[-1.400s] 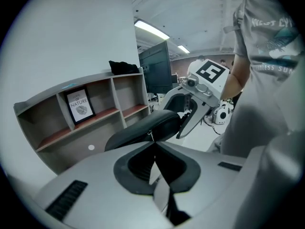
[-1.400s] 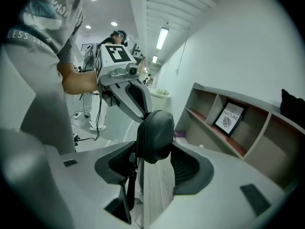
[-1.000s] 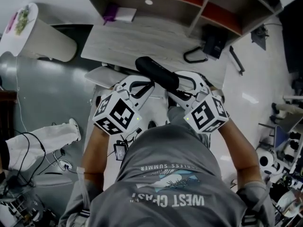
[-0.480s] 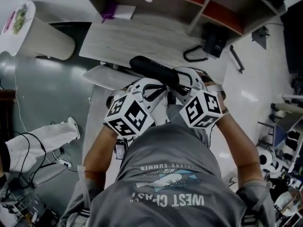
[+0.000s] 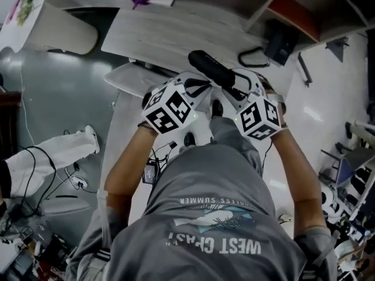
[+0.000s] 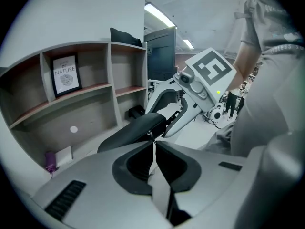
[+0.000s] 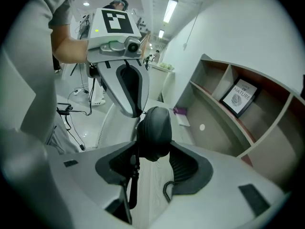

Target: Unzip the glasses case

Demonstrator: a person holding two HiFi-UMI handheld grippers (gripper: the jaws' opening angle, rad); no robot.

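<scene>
Now, the case: the black glasses case [image 5: 214, 75] hung in the air over the desk's [image 5: 152, 34] near edge, between both tools.
Right gripper [image 7: 155, 149]: clamped across one end of the case, likely as an anchor to pull against.
Left gripper [image 6: 153, 144]: jaws together, tips nipping the small zip pull [image 6: 150, 136], seemingly ready to drag it.
Hard to tell: the zip track was too dark to judge how far it was undone.

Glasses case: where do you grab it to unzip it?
Pinch the little metal zip pull sticking out of the glasses case's seam, coming from its long side, as the left gripper does. The right gripper clamps the rounded end, steadying it.
</scene>
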